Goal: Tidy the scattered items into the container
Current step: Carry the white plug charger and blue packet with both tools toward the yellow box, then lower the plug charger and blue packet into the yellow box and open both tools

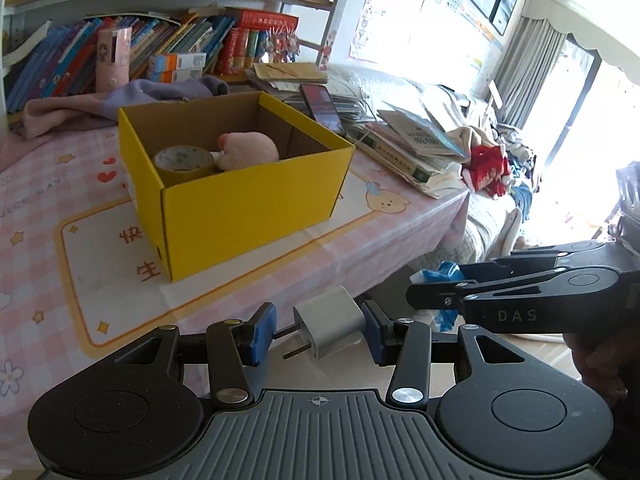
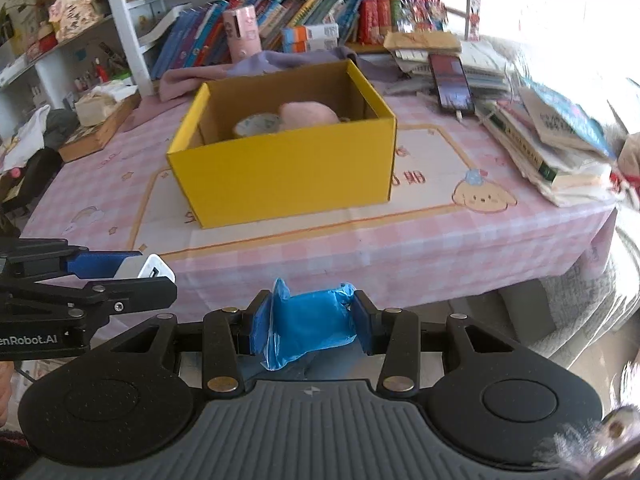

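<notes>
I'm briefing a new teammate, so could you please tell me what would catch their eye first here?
The bright yellow cardboard box sits mid-table on the pink checked tablecloth, with a tape roll and pink plush toy inside. Nearer, the left hand-held gripper holds a white plug adapter, the right hand-held gripper a blue plastic bag roll.

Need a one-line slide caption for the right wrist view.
Right gripper holds a blue plastic bag roll short of the yellow box containing tape.

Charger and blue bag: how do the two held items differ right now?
The charger is a rigid white block with metal prongs; the blue bag is soft, crumpled plastic. The charger touches only one pad of the left hand-held gripper; the bag fills the right hand-held gripper. Both are outside the box.
</notes>
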A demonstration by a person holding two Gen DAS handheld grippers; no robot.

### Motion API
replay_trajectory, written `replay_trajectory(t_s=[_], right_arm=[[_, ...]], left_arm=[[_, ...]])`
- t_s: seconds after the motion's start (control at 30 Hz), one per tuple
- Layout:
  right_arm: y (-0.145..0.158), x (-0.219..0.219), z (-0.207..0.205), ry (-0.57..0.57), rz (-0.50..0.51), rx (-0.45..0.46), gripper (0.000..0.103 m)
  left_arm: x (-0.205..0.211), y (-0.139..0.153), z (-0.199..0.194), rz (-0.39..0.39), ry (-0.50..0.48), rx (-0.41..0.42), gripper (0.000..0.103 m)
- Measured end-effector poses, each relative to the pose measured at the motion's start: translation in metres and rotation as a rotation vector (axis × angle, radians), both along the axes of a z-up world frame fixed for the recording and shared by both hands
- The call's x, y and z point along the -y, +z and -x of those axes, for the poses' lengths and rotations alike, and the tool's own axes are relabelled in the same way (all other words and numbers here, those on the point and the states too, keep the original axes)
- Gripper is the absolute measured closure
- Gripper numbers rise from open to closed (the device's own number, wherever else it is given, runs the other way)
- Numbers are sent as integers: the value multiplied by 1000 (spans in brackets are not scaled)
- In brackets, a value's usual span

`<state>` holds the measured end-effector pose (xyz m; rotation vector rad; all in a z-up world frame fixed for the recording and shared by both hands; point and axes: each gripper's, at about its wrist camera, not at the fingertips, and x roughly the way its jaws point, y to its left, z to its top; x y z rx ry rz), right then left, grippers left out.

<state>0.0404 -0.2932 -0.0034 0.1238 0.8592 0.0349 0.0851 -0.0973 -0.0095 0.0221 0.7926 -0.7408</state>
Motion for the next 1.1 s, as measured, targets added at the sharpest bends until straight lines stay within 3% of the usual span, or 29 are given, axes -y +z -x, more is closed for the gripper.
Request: replay_trajectory(t_s=[0.23,0.37,0.57,0.83,1.1], right_arm=[[4,34,-43,47,-43,48,63],[18,62,-77,74,-76,129,63],[28,90,-144,160,-125,193,63],[28,86,-221,299,-127,230,63],[6,54,-307,467,-6,170,63]], left_arm=[[28,12,-33,-42,63,47,58],[48,32,-59,-73,104,128,58],[71,44,-107,-95,223,173,58],[89,19,-152,-196,311,137,58],[99,6,-210,-296,323,133,58]])
